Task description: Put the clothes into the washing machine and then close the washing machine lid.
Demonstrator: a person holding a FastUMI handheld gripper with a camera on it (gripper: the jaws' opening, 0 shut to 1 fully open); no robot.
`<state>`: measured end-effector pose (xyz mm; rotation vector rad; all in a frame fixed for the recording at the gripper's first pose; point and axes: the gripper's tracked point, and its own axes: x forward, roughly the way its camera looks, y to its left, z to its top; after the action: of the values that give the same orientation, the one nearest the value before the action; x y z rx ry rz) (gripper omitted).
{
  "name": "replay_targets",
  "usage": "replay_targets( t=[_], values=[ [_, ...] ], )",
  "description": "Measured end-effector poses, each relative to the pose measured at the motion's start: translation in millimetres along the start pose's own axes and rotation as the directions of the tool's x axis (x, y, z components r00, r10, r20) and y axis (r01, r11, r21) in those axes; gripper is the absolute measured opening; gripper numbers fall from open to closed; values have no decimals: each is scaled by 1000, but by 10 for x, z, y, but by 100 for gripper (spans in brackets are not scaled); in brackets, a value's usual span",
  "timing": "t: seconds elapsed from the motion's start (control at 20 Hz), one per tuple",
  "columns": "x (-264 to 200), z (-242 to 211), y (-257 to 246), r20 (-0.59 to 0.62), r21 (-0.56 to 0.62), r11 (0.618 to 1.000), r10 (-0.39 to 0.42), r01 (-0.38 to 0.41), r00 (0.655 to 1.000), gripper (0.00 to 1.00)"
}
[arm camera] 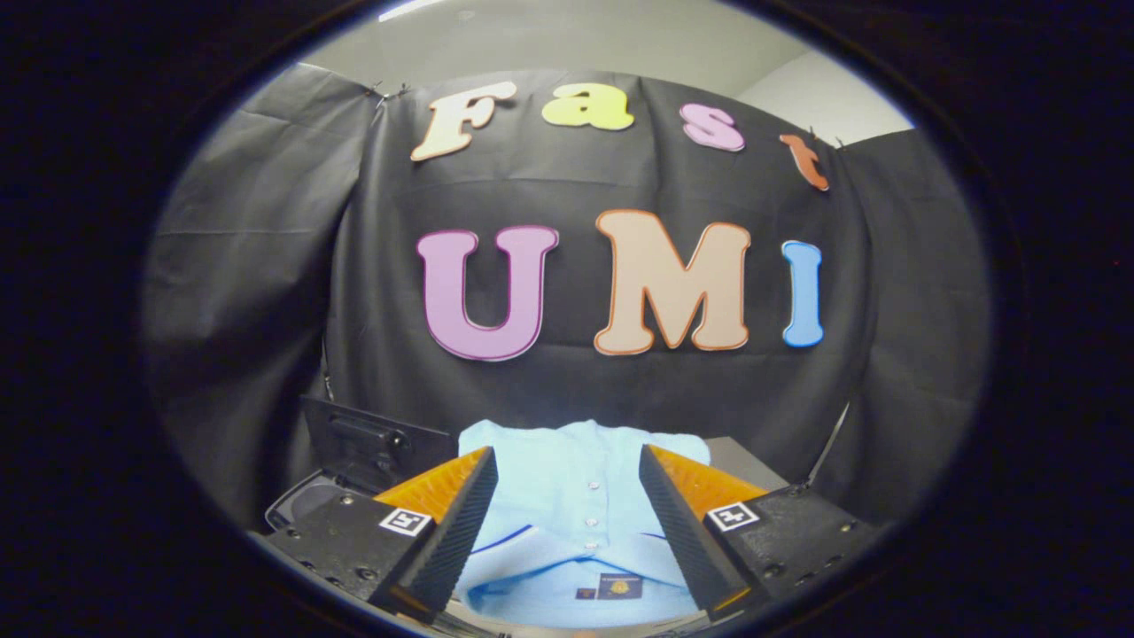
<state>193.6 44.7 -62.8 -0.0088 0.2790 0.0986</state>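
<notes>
We see the tongs (567, 523) spread wide, their fingers (461, 523) apart and pressing on nothing. Between and just beyond them lies a folded light blue shirt (576, 496), buttons up its front, dark label by the collar, resting on the bench (740, 456). Left of the shirt stands the washing machine (354, 470), its dark lid (372, 443) raised.

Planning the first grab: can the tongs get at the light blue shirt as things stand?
Probably yes. The tongs stand open with the folded light blue shirt lying between and just ahead of the fingers, nothing over it.
</notes>
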Motion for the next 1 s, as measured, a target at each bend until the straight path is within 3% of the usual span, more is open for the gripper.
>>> replay_targets(
  t=[0.25, 0.7, 1.0],
  values=[
    [337, -278, 99, -125, 15, 999, 38, -37, 991, 97],
    [100, -314, -190, -83, 31, 1000, 1, 2, 997, 97],
    [291, -562, -282, -213, -11, 1000, -14, 12, 977, 97]
  ],
)
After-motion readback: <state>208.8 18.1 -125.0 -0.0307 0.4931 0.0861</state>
